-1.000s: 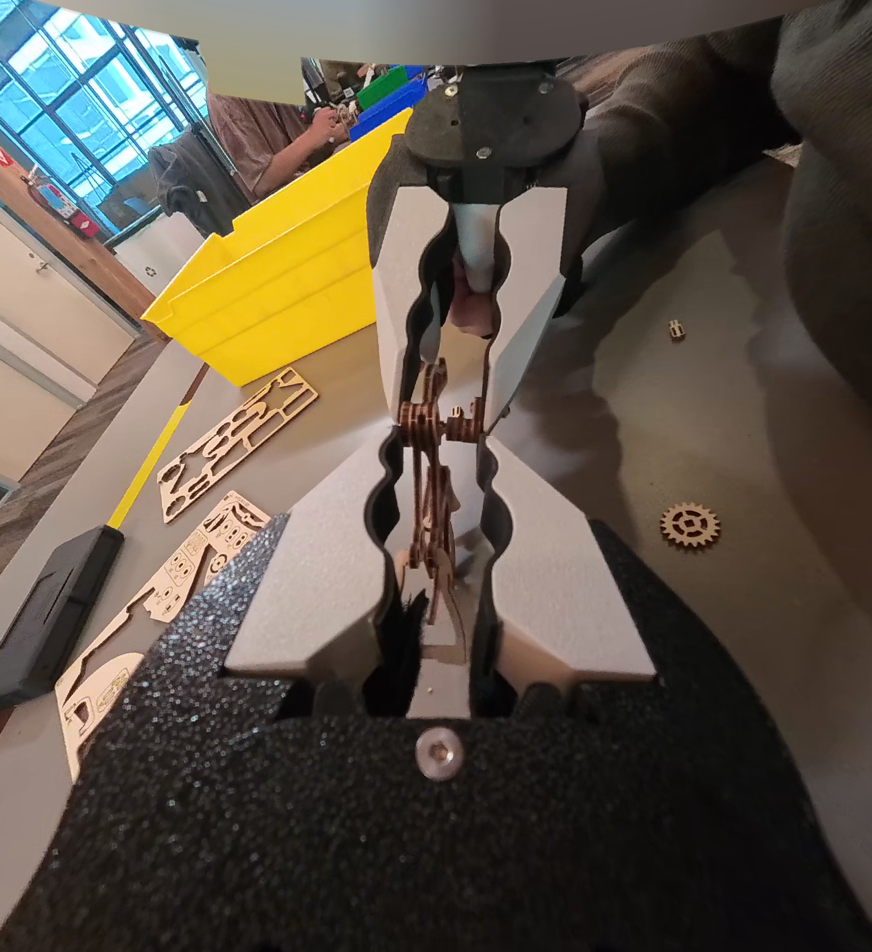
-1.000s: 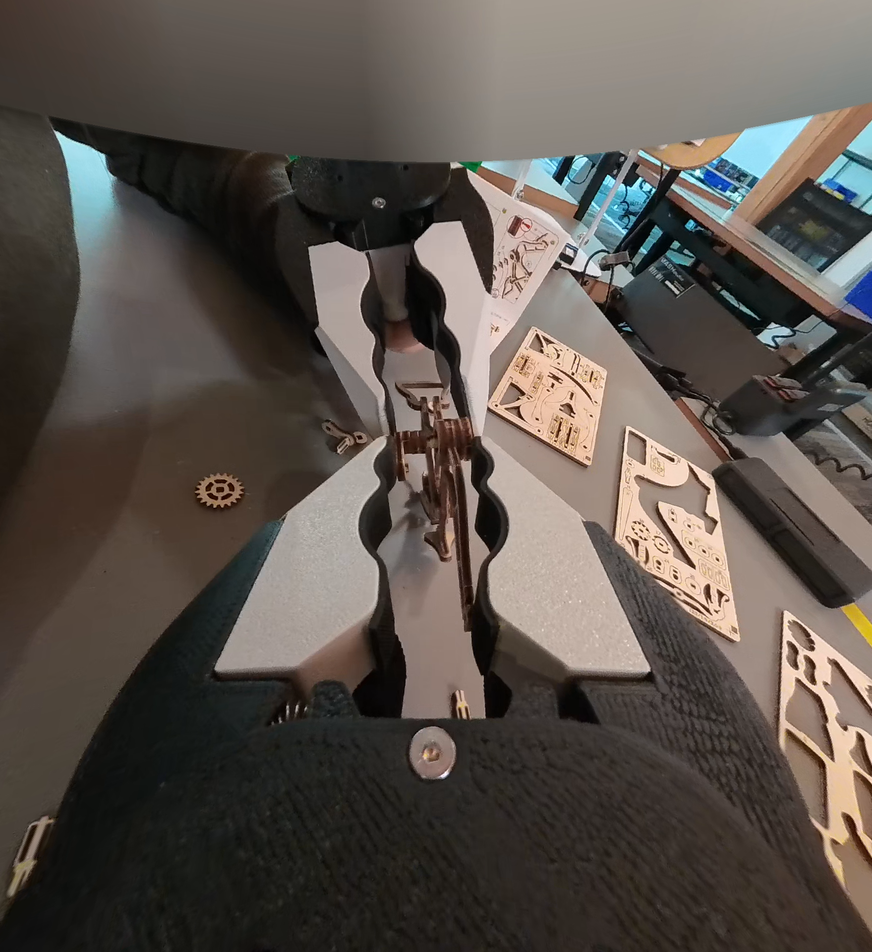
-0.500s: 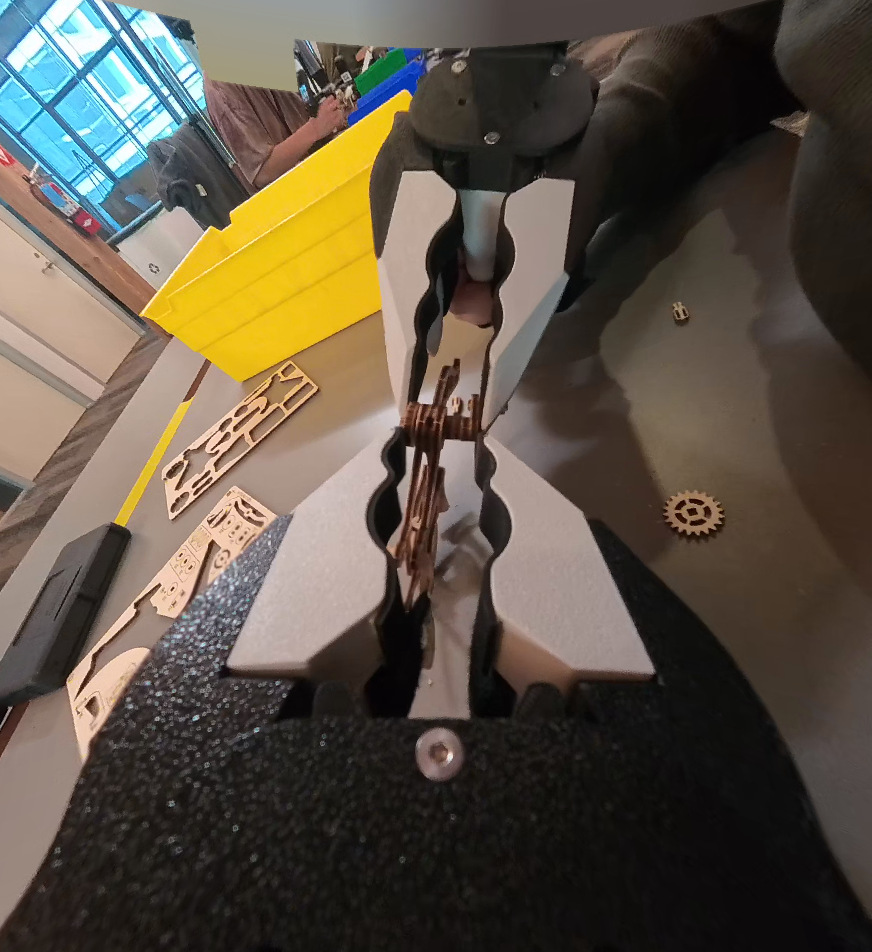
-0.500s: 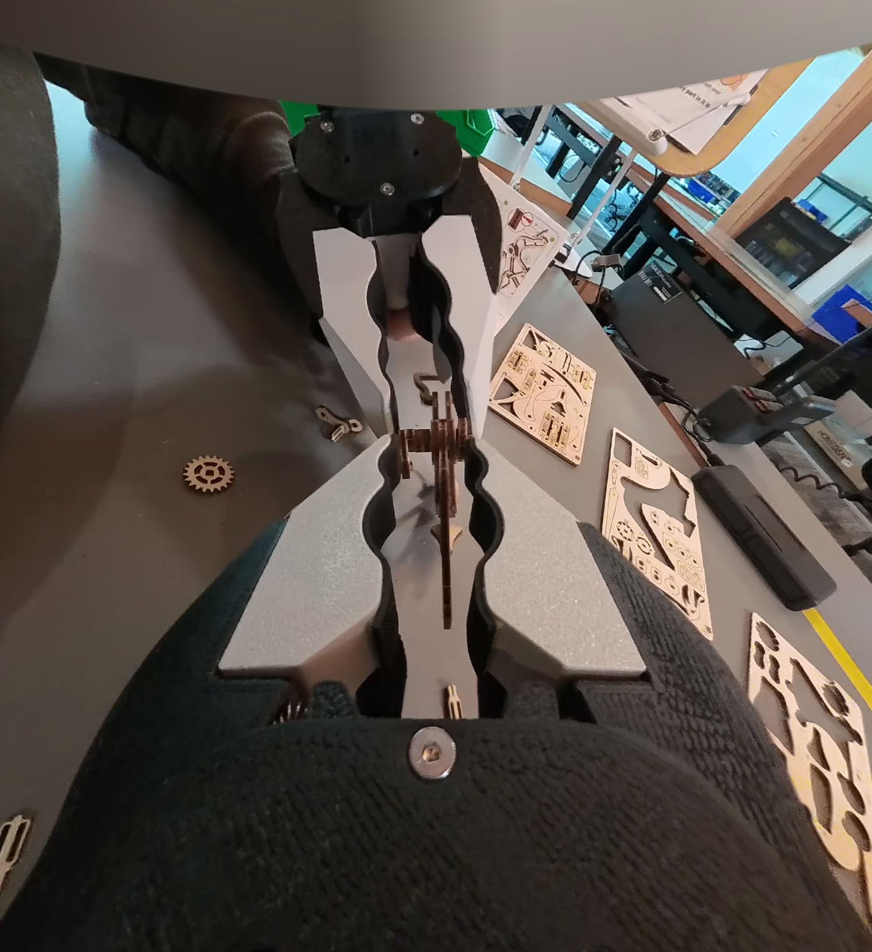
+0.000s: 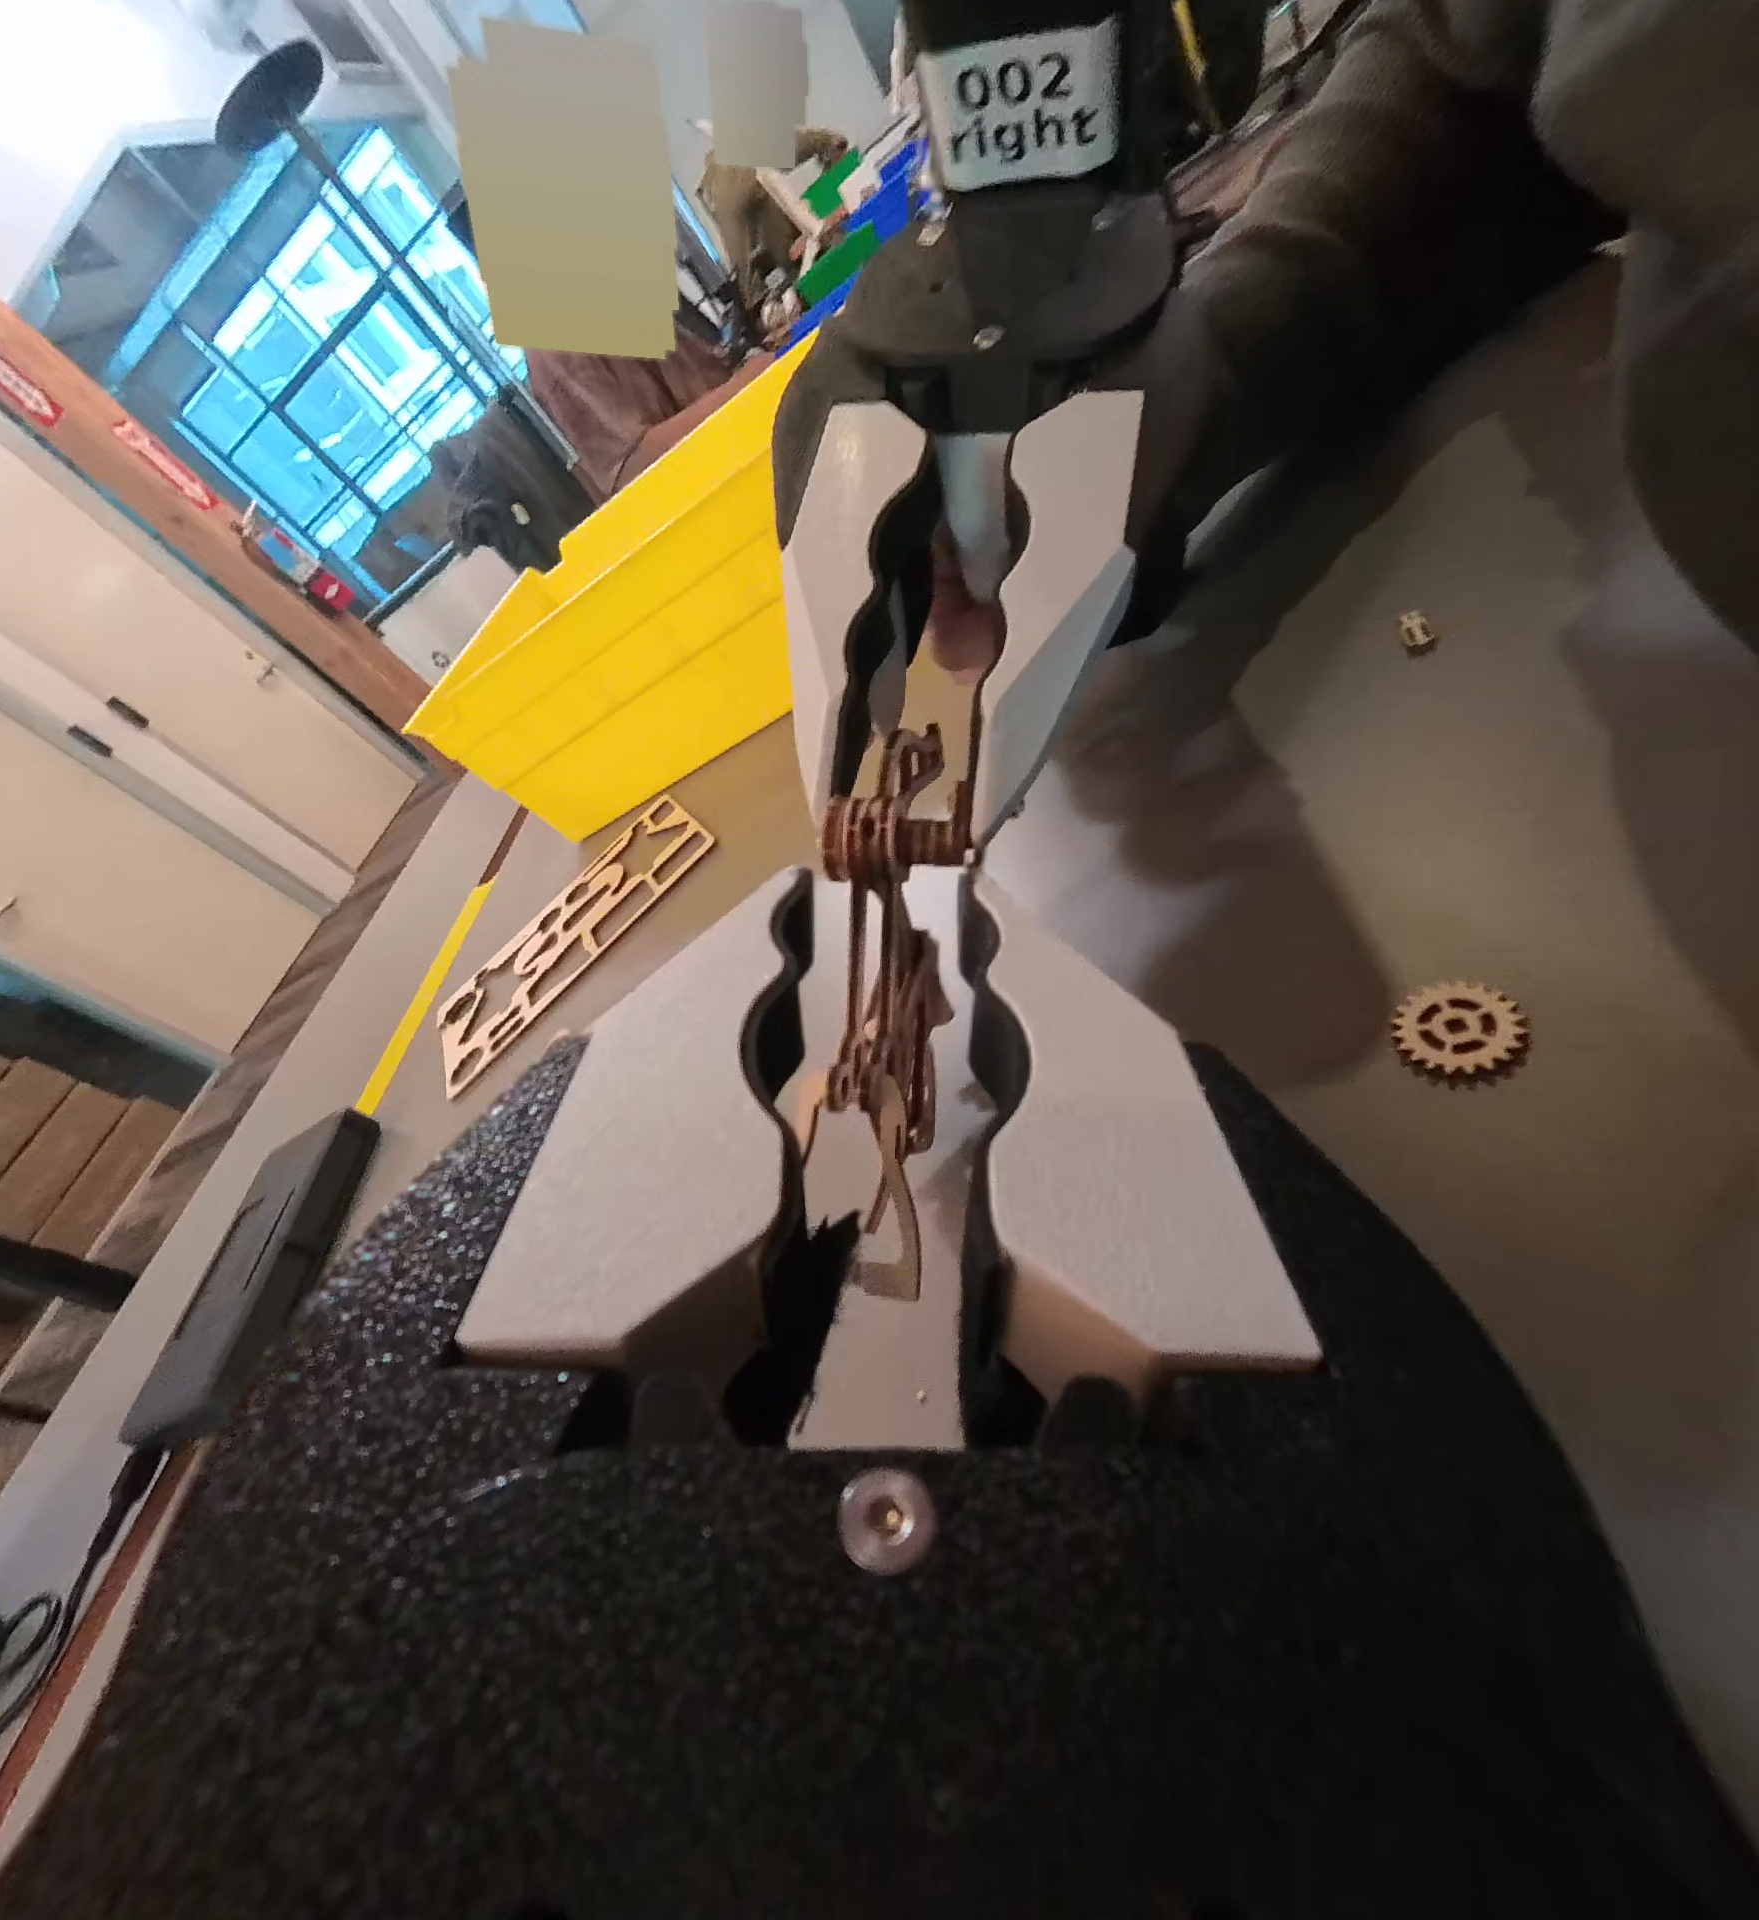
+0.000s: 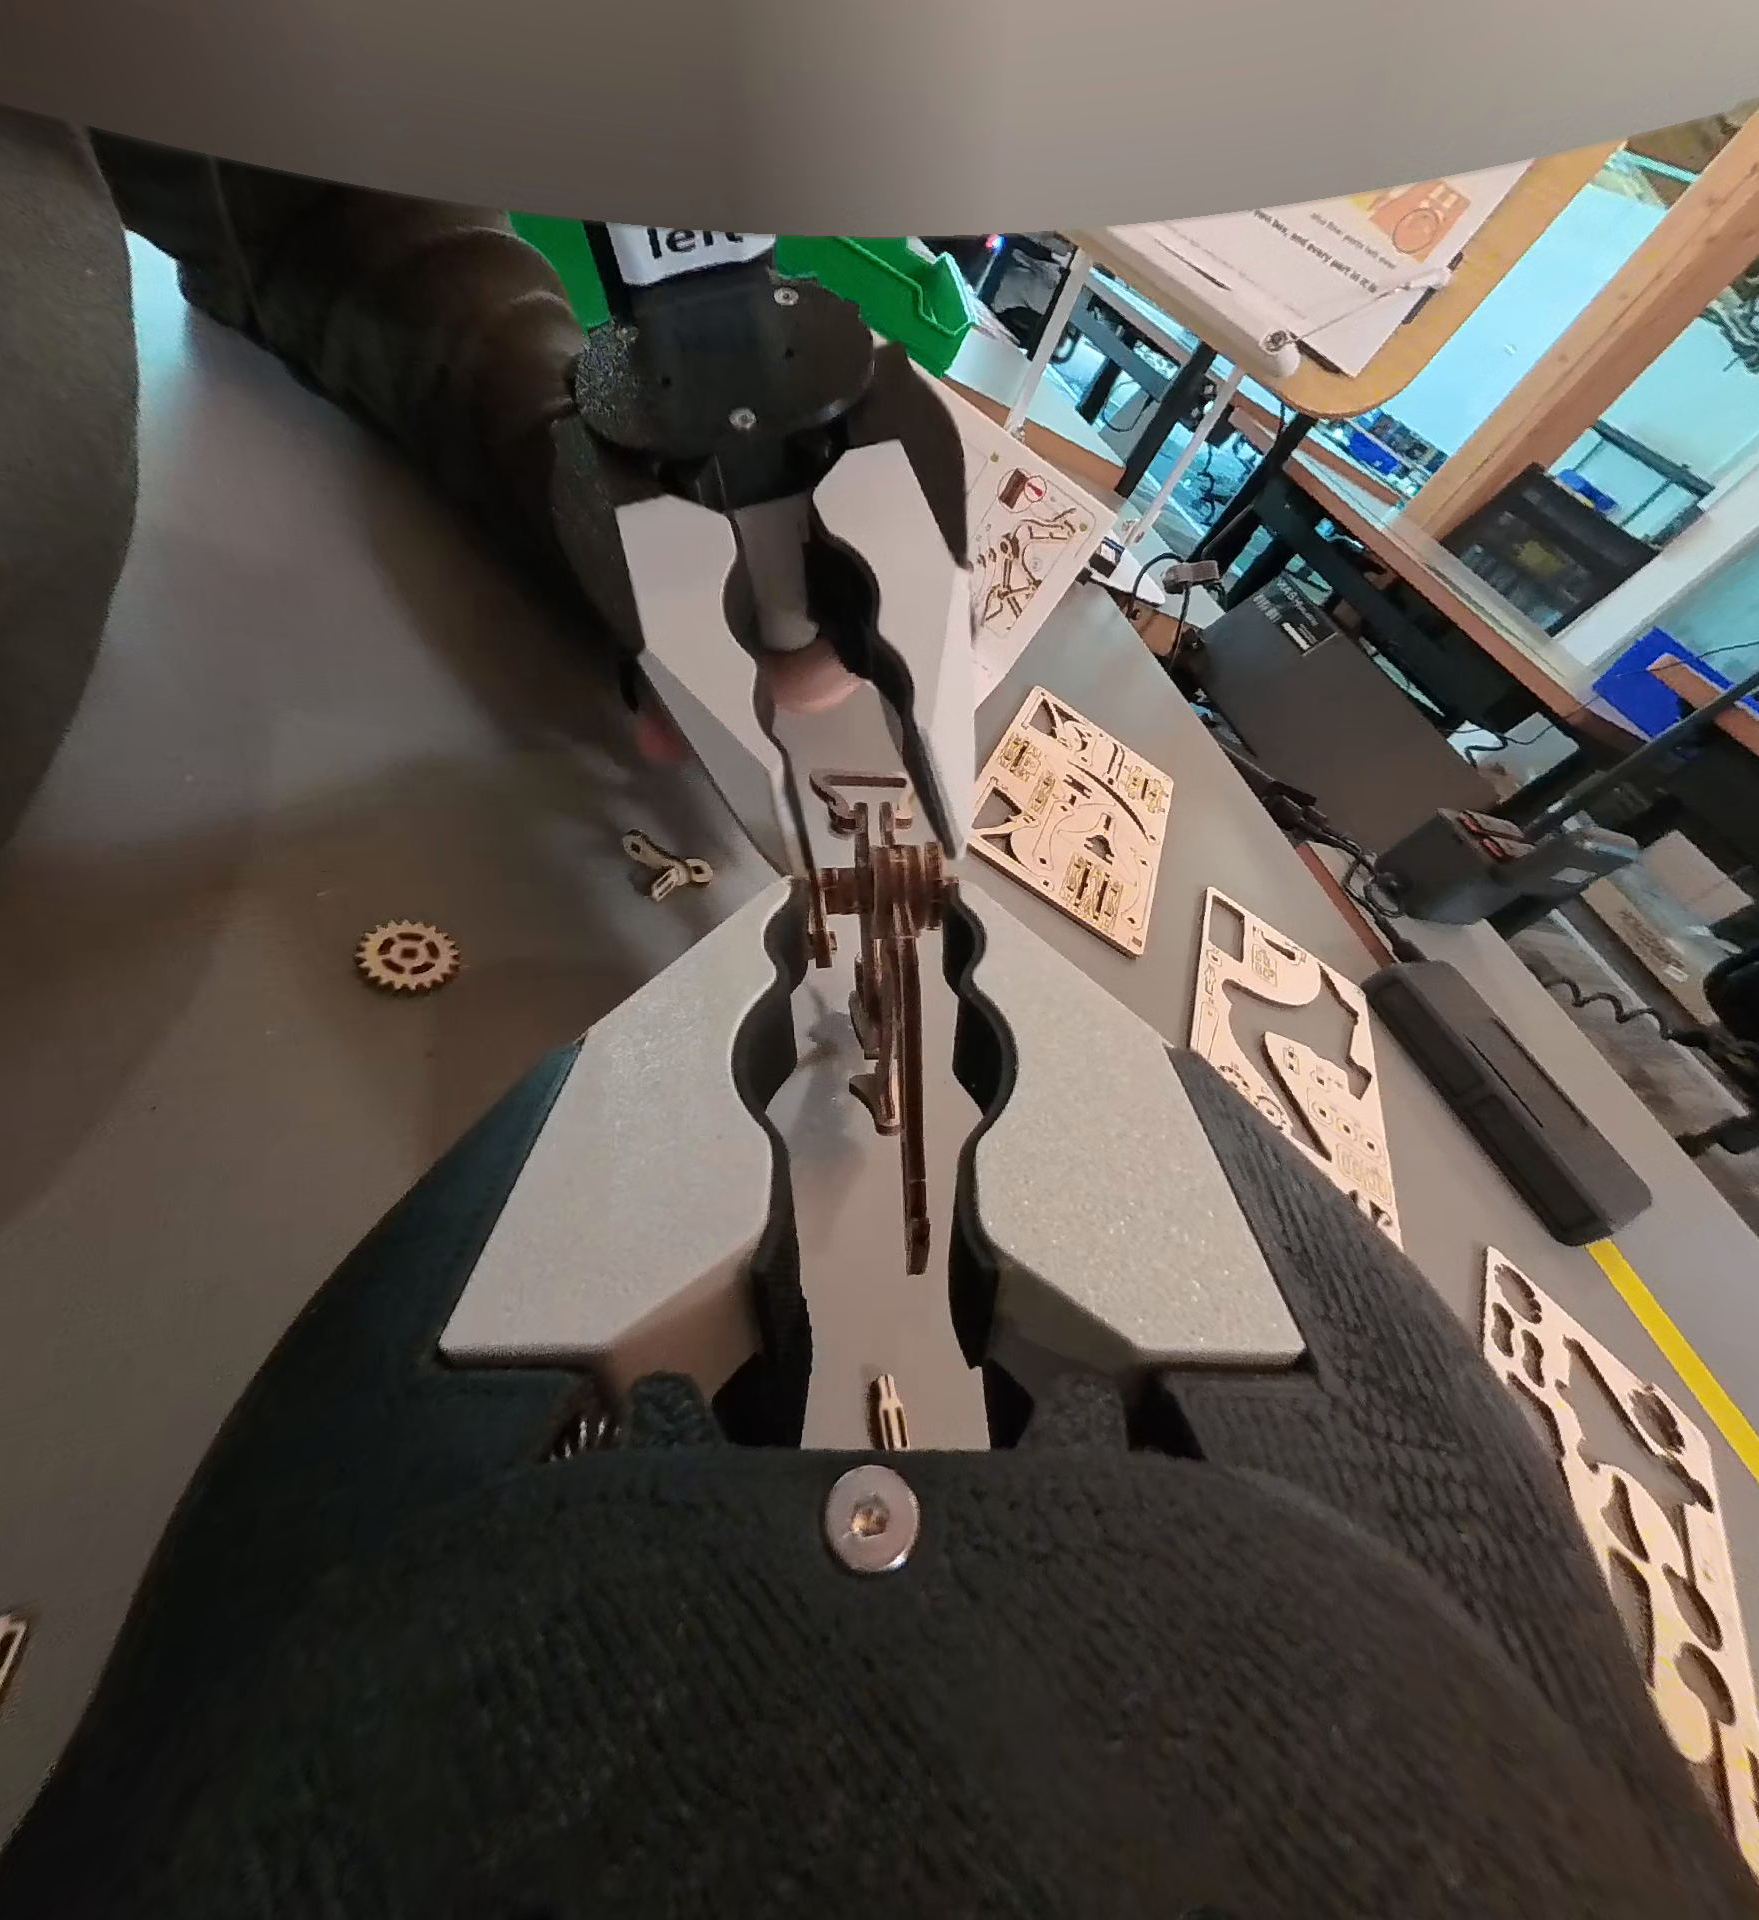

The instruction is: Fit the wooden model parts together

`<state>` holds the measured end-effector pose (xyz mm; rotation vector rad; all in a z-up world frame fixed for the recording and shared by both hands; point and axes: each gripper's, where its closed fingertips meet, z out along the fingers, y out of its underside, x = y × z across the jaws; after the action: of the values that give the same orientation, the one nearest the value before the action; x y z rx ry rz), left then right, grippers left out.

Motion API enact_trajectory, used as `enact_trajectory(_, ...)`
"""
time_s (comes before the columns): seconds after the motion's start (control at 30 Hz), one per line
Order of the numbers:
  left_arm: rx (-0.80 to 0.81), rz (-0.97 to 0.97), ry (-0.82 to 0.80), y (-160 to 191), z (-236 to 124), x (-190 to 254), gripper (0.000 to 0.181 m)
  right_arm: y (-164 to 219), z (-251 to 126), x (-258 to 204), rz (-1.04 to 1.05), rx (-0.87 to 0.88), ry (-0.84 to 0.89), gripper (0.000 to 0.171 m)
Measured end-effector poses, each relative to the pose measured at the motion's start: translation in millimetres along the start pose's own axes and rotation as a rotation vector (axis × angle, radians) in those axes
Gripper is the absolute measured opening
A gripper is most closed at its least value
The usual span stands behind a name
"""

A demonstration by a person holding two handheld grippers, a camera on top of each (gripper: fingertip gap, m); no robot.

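A dark brown wooden model assembly (image 5: 880, 1049) hangs between my two grippers, which meet tip to tip above the grey table (image 5: 1270, 1195). Its stacked round hub sits at the fingertips. One flat part runs back between my left gripper's (image 5: 885, 883) fingers. In the right wrist view the assembly (image 6: 890, 997) runs back between my right gripper's (image 6: 873, 883) fingers. Both grippers look shut on it at the hub. The right gripper (image 5: 906, 800) faces me in the left wrist view, and the left gripper (image 6: 870, 842) faces me in the right wrist view.
A loose wooden gear (image 5: 1460, 1034) and a small piece (image 5: 1415, 629) lie on the table. A yellow bin (image 5: 646, 665) and a black box (image 5: 251, 1257) stand left. Punched wooden sheets (image 6: 1072, 821) (image 6: 1290, 1049), a linkage piece (image 6: 667, 862) and a paper sheet (image 6: 1020, 551) lie right. My left and right fingertips are right by each other. The linkage piece (image 6: 667, 862) is about 8 cm from my left fingertips.
Both grippers have tilted and shifted together with the assembly held between them, so more of the room shows behind. The flat part between my left fingers has swung slightly.
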<state>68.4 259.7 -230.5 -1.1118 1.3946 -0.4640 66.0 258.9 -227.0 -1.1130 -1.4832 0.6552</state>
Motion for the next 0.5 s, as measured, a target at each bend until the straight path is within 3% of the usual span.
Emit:
enact_trajectory(0.23,-0.018,0.028,0.037,0.7,2.5,7.4,0.024,-0.3,2.4,-7.0,-0.014,0.008,-0.035,0.024)
enact_trajectory(0.5,-0.087,0.031,0.032,5.9,1.9,4.0,0.01,3.3,4.8,-9.9,-0.067,-0.026,-0.03,0.022)
